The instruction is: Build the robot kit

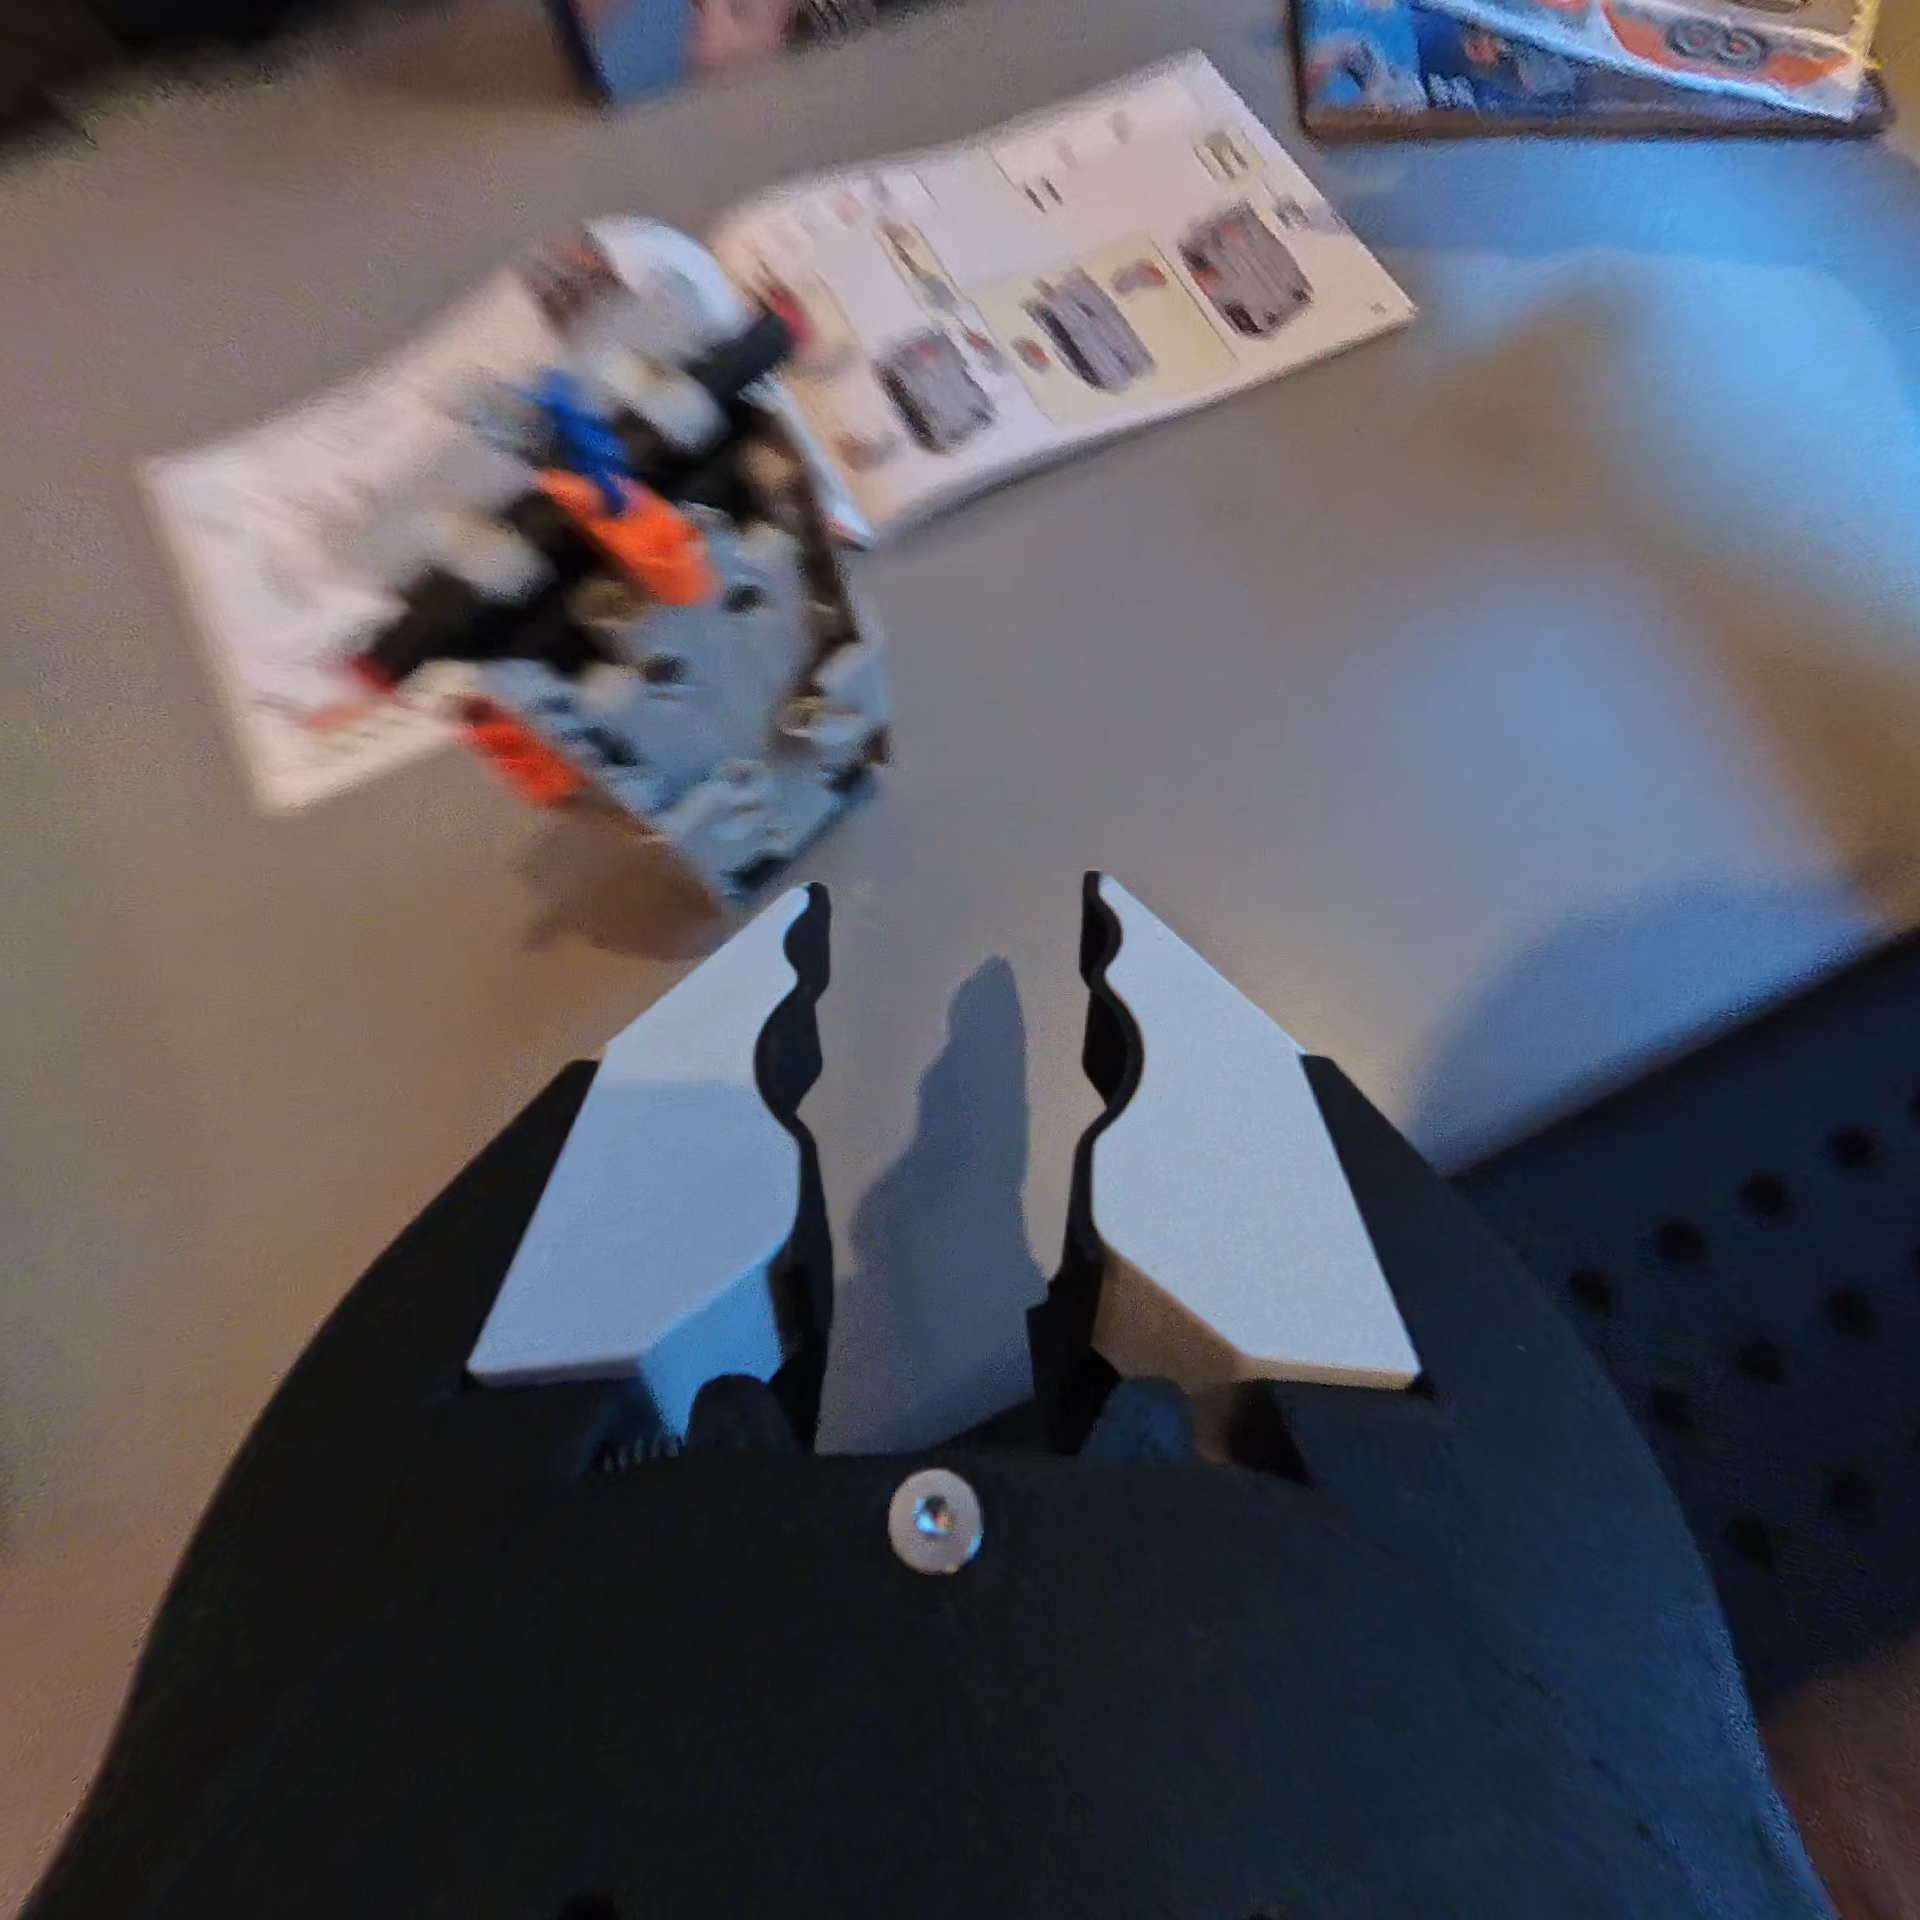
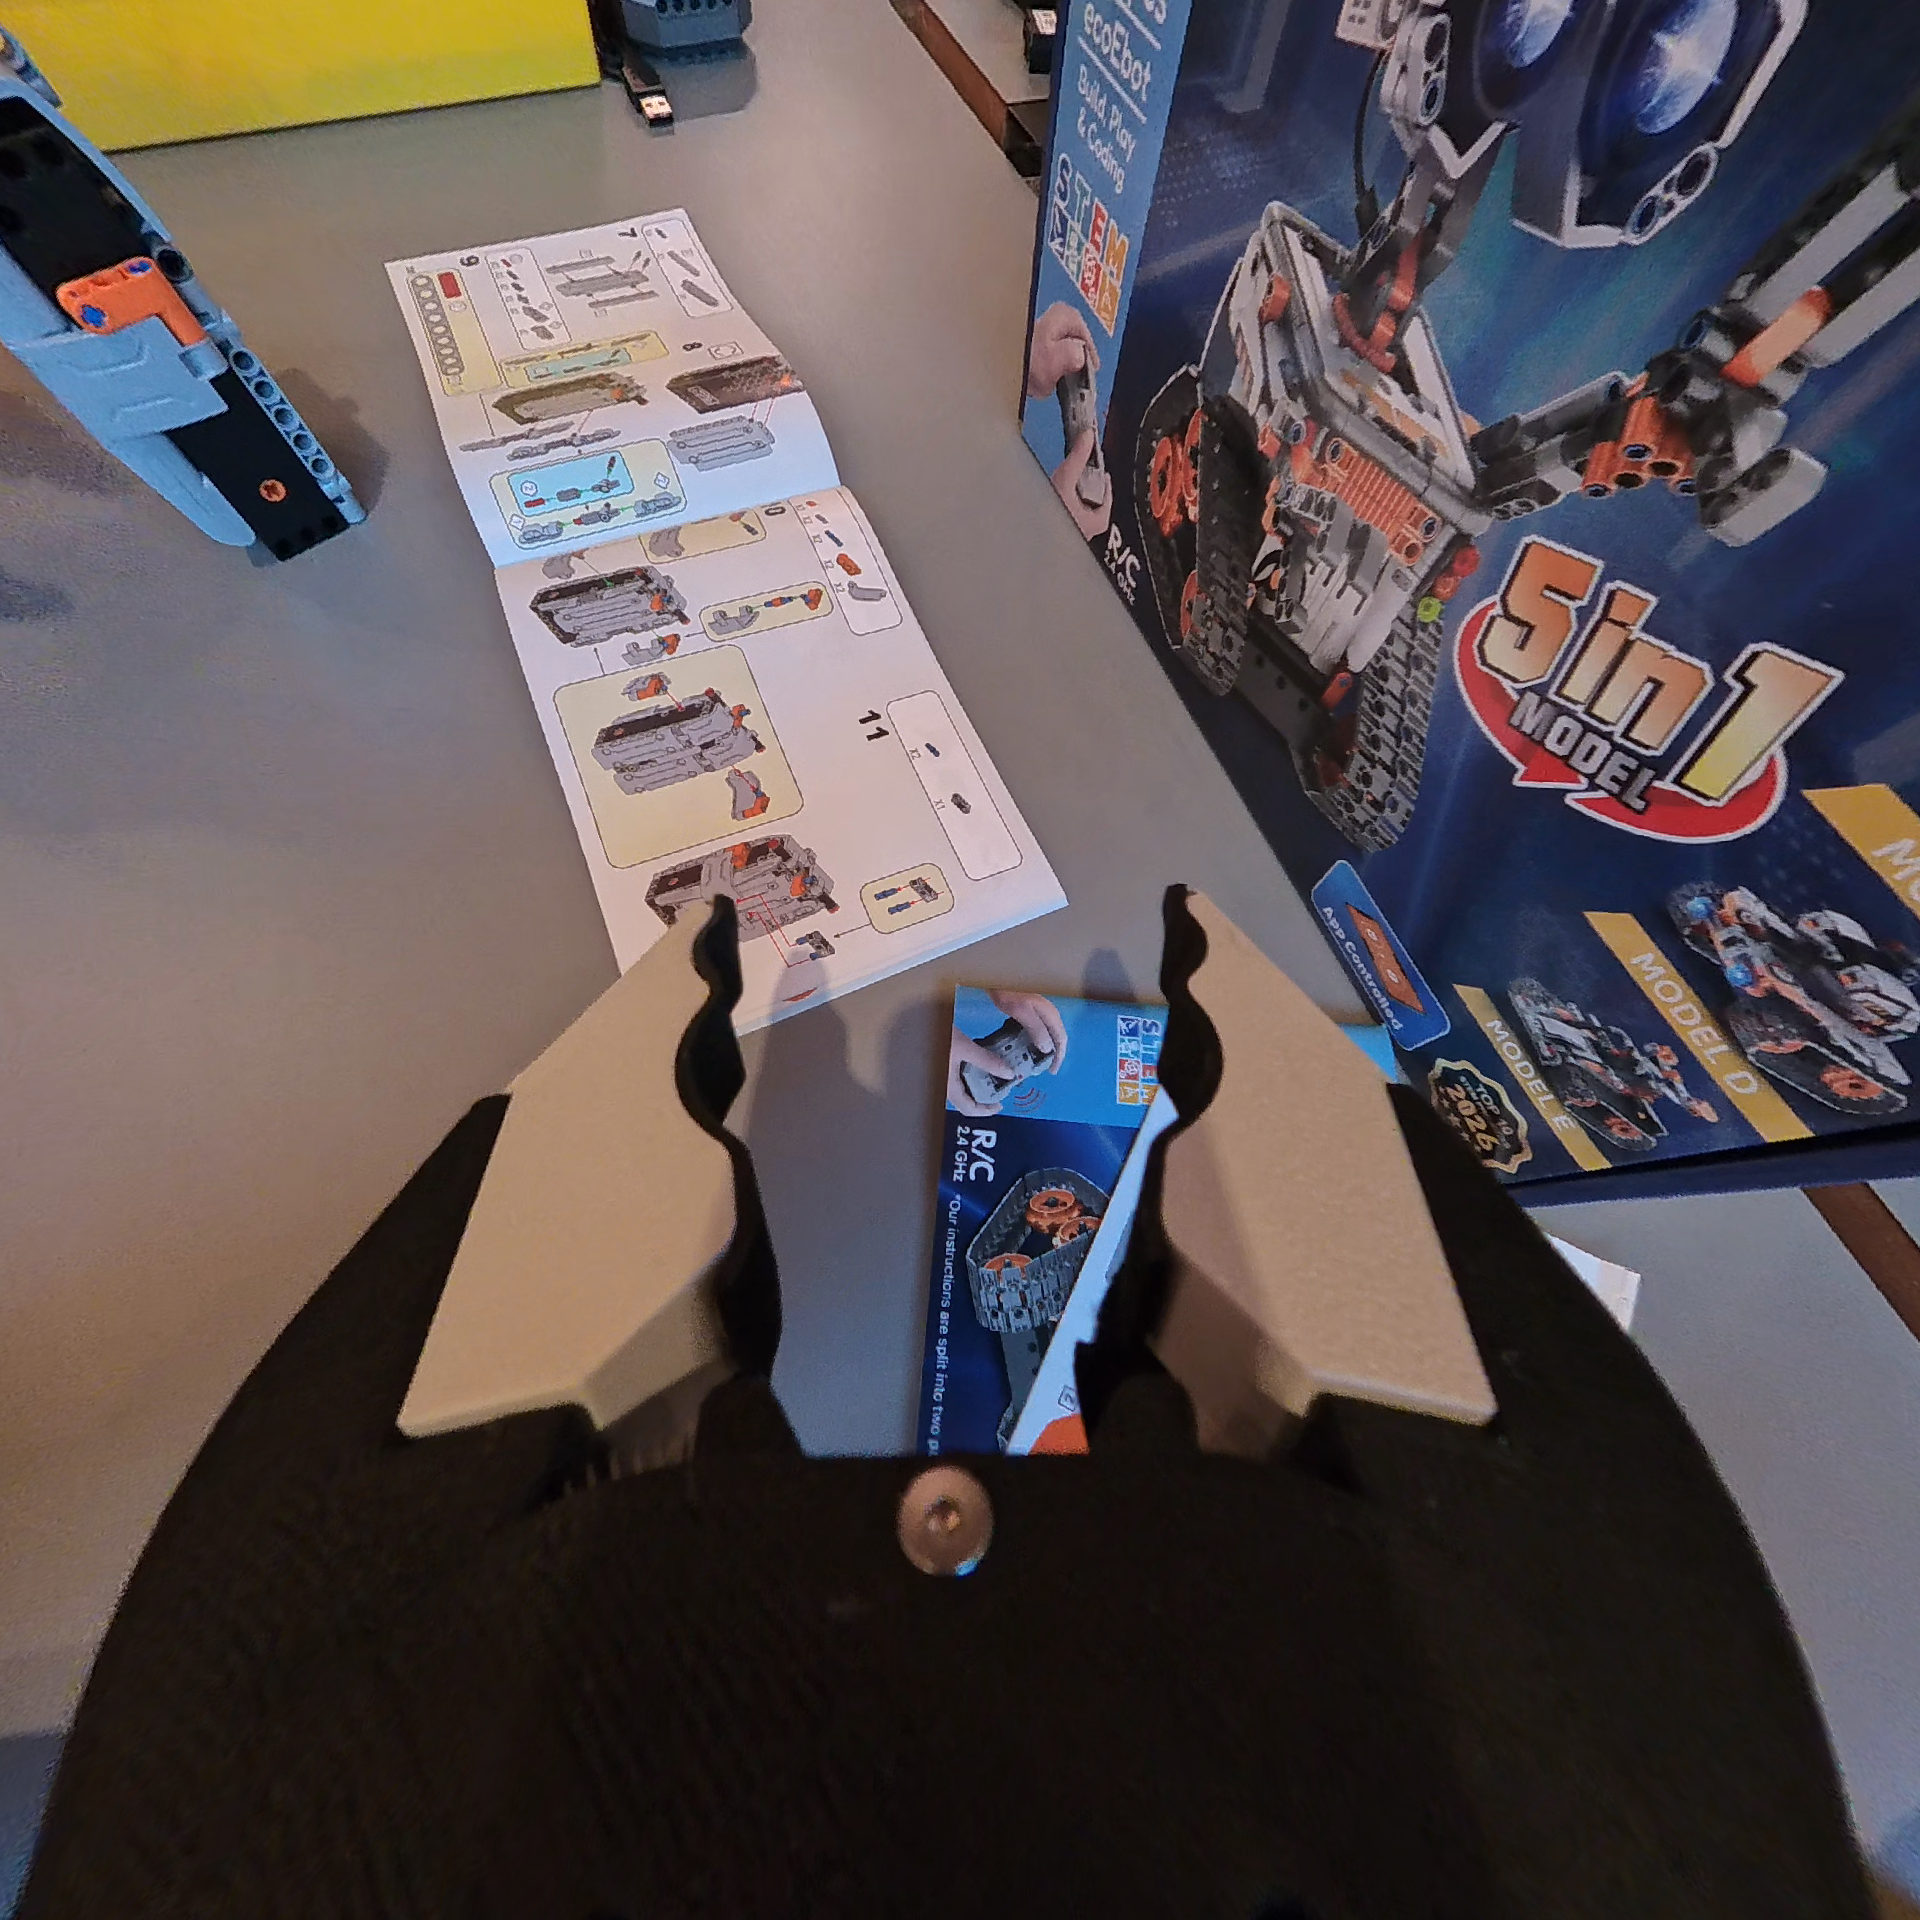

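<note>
1. The left gripper (image 1: 956, 894), a black body with two grey wedge-shaped fingers and wavy black pads, is parted and holds nothing. Bare table surface shows between the fingers.

2. The grey matte table (image 1: 1299, 748) lies under the left gripper. A black perforated panel (image 1: 1745, 1299) adjoins the table at the lower right of the left wrist view.

3. Nearest to the left gripper is a grey, black, orange and blue brick-built model (image 1: 665, 582). It stands just ahead of the left fingertip and to its left, apart from it. The model is motion-blurred; fine detail cannot be read.

4. The model rests partly on an open white instruction booklet (image 1: 1049, 301) with printed assembly diagrams. The booklet extends behind the model to both sides.

5. The right gripper (image 2: 945, 909), of the same construction, is also parted and empty.

6. Below the right gripper lies a flat blue printed leaflet (image 2: 1023, 1174) showing a tracked vehicle. The right finger overlaps the leaflet in view; contact cannot be determined.

7. The open white instruction booklet (image 2: 727, 623) lies ahead of the right gripper. The left fingertip overlaps its near edge in view.

8. A large dark-blue cardboard box (image 2: 1507, 520) printed with a robot picture stands upright at the right, near the right finger.

9. The brick-built model (image 2: 156, 364) stands at the far left of the right wrist view, well apart from the right gripper.

10. A yellow flat object (image 2: 312, 62) lies at the far table edge.
</note>
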The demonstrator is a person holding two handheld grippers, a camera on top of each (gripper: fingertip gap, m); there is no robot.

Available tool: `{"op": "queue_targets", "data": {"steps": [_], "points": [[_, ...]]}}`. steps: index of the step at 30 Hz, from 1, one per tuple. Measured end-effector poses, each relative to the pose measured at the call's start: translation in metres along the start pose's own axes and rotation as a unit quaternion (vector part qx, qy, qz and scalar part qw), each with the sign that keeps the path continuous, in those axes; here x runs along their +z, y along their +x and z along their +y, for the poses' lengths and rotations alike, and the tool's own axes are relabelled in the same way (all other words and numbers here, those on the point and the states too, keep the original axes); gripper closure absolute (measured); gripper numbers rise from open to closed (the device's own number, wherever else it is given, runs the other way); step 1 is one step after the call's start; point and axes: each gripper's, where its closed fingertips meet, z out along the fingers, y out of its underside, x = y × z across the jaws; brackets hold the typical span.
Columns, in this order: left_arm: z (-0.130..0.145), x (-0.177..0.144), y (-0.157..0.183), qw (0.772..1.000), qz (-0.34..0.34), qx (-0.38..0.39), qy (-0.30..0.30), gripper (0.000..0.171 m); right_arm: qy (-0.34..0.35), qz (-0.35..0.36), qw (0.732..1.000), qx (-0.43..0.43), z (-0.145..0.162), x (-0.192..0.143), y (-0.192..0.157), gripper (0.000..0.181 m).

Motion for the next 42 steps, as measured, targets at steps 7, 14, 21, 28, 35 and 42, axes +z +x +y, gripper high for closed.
{"op": "queue_targets", "data": {"steps": [7, 14, 21, 28, 35, 42], "points": [[-0.053, -0.045, -0.066, 0.957, 0.006, 0.026, 0.29, 0.062, 0.004, 0.012, 1.0, 0.002, 0.0, -0.005, 0.004, 0.1], [-0.041, 0.013, -0.06, 0.972, 0.106, 0.046, 0.202, 0.068, -0.001, 0.02, 1.0, 0.008, 0.005, -0.009, 0.008, 0.1], [-0.029, 0.032, -0.048, 0.975, 0.119, 0.064, 0.174, 0.086, -0.013, 0.013, 1.0, 0.01, 0.009, -0.001, 0.009, 0.099], [-0.023, 0.039, -0.044, 0.976, 0.117, 0.082, 0.162, 0.093, -0.018, 0.009, 1.0, 0.006, 0.009, 0.003, 0.007, 0.1], [-0.023, 0.042, -0.041, 0.976, 0.121, 0.091, 0.157, 0.107, -0.021, 0.008, 1.0, 0.006, 0.01, 0.005, 0.006, 0.1], [-0.02, 0.04, -0.047, 0.979, 0.087, 0.102, 0.154, 0.114, -0.025, 0.008, 1.0, 0.009, 0.013, 0.005, 0.007, 0.1]]}}
